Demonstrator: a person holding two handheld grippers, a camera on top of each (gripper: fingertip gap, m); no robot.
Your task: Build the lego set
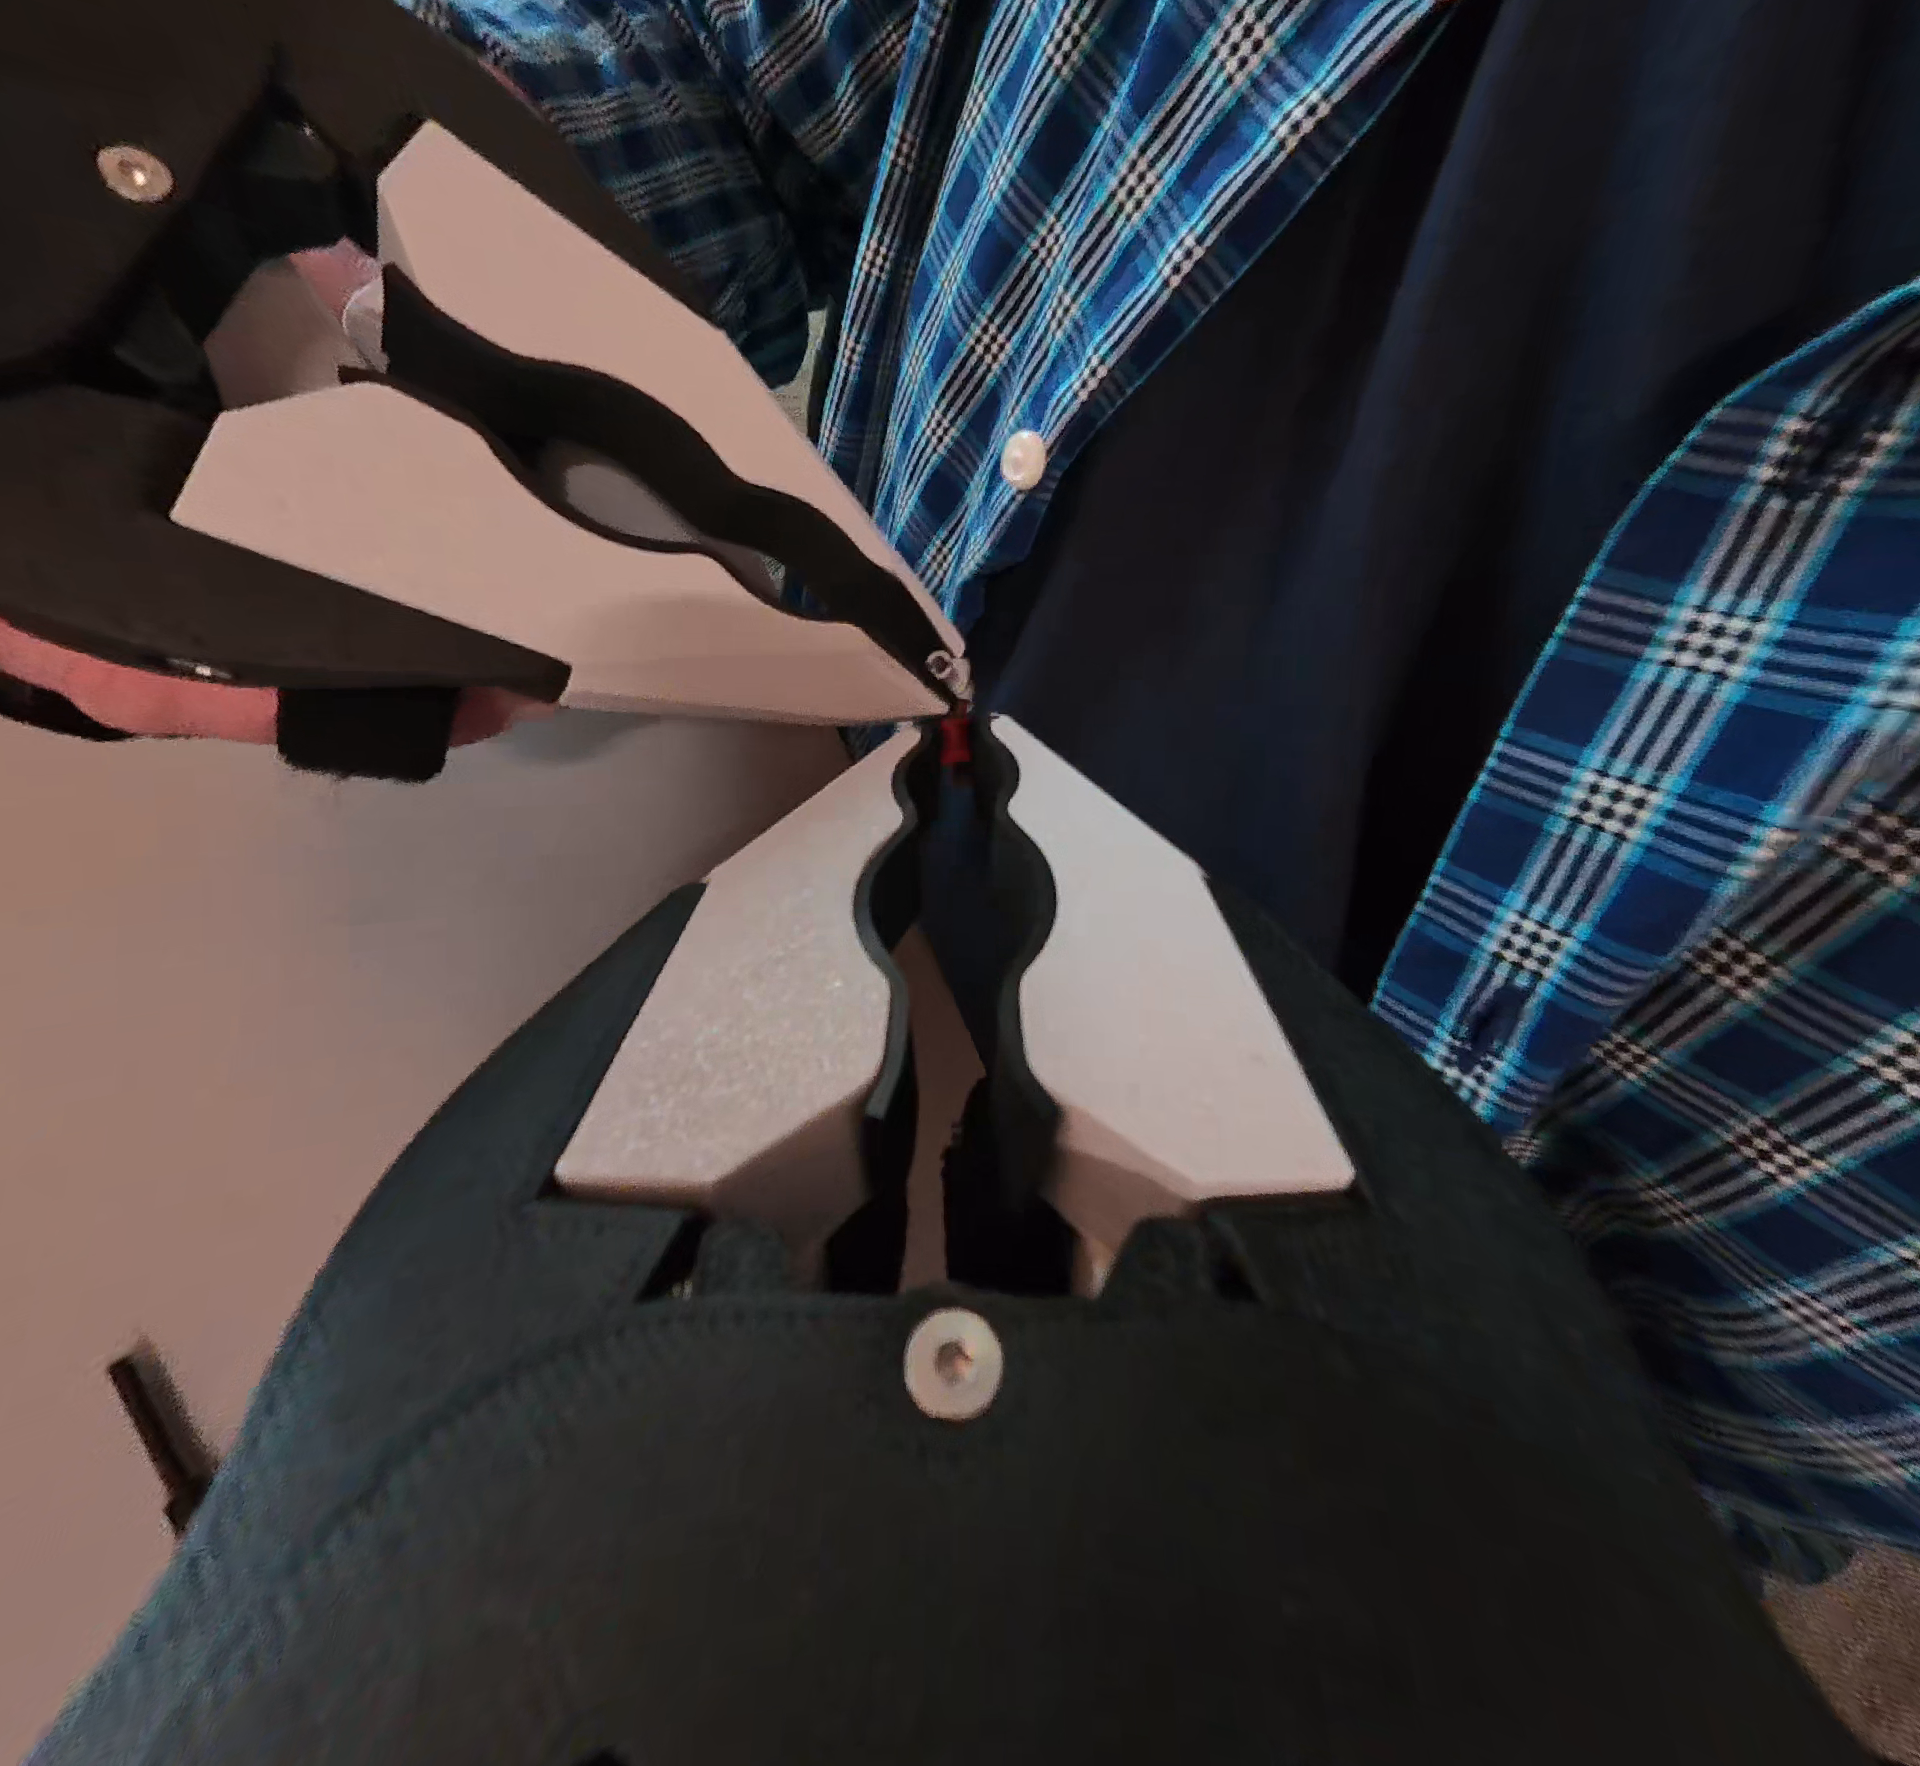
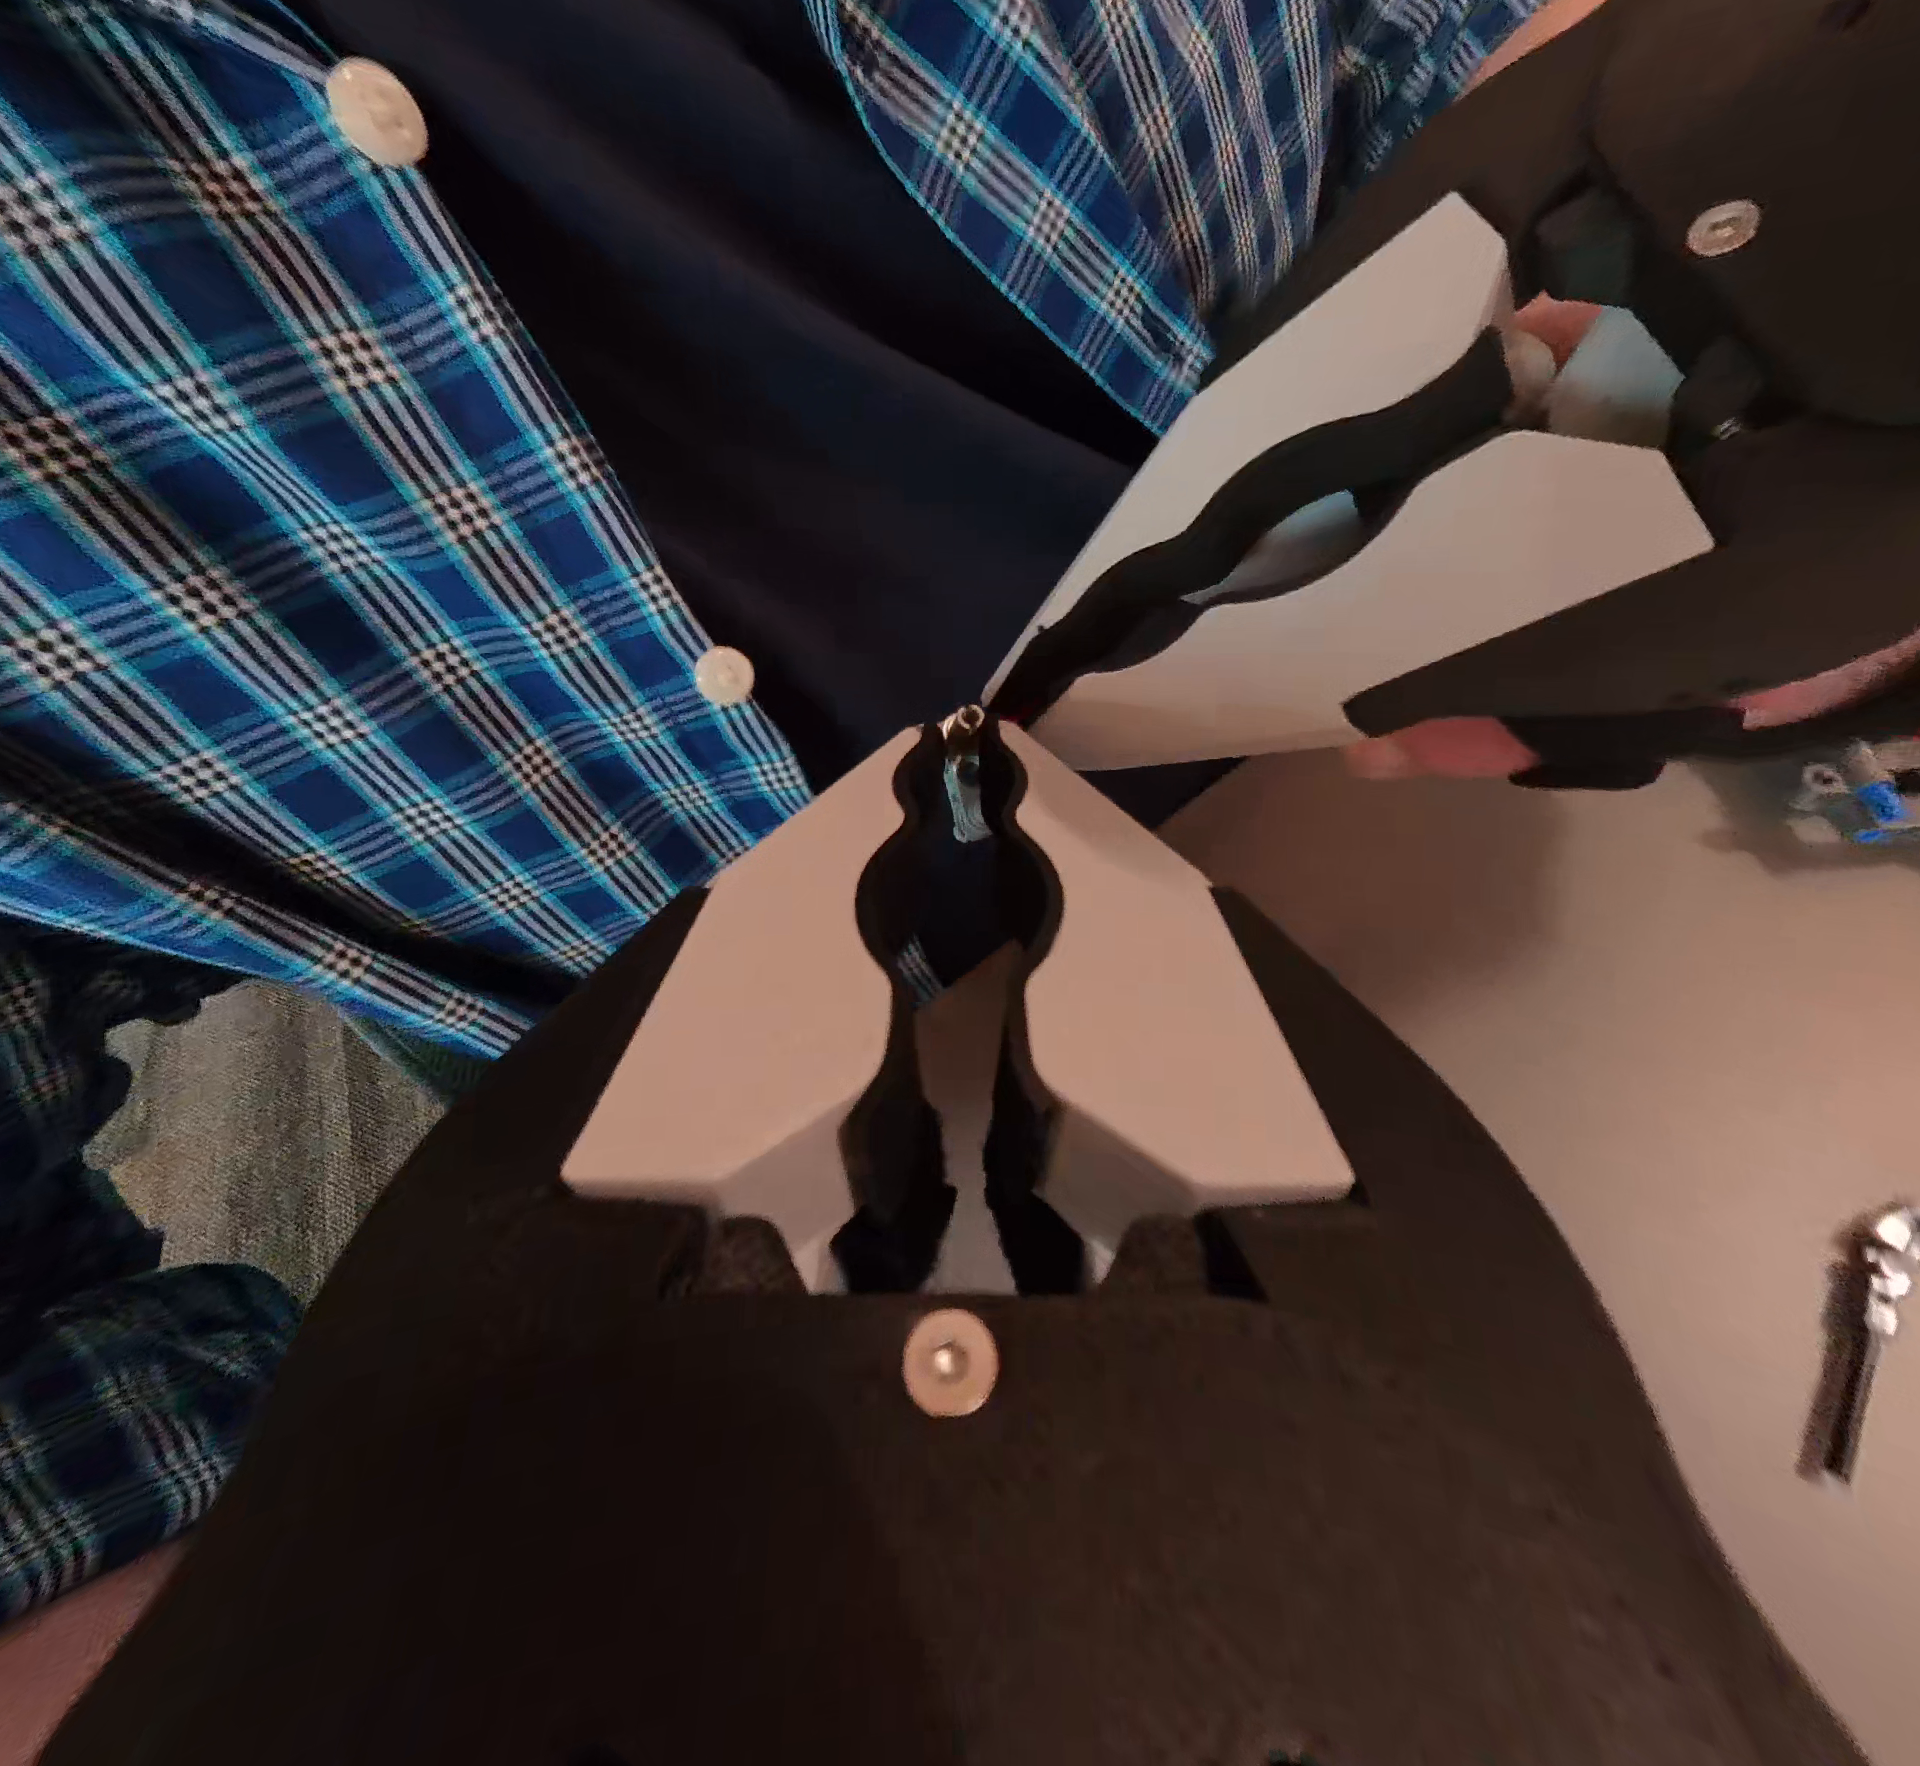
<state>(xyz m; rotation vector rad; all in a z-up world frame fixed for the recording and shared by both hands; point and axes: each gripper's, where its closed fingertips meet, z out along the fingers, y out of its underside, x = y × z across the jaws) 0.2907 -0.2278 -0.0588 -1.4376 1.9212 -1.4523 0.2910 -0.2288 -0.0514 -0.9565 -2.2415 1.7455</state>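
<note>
My left gripper [image 1: 954, 737] is shut on a tiny red lego piece [image 1: 951, 742] pinched at its tips. My right gripper [image 2: 964, 729] is shut on a small grey lego piece [image 2: 962, 797] with a silver ring at its end. In the left wrist view the right gripper [image 1: 948, 674] comes in from the upper left, and its grey piece [image 1: 943, 665] sits just above the red one. In the right wrist view the left gripper [image 2: 1013, 703] comes in from the upper right. The two sets of tips meet in the air, close to the person's chest. Whether the pieces touch cannot be told.
A person in a blue plaid shirt [image 1: 1143, 158] over a dark top fills the background. The pale table [image 2: 1455, 1041] lies below. On it are a black and silver lego part [image 2: 1860, 1342], a blue and white cluster [image 2: 1849, 797], and a black part [image 1: 156, 1436]. Only a small space, under 4 cm, lies between the two pairs of fingers.
</note>
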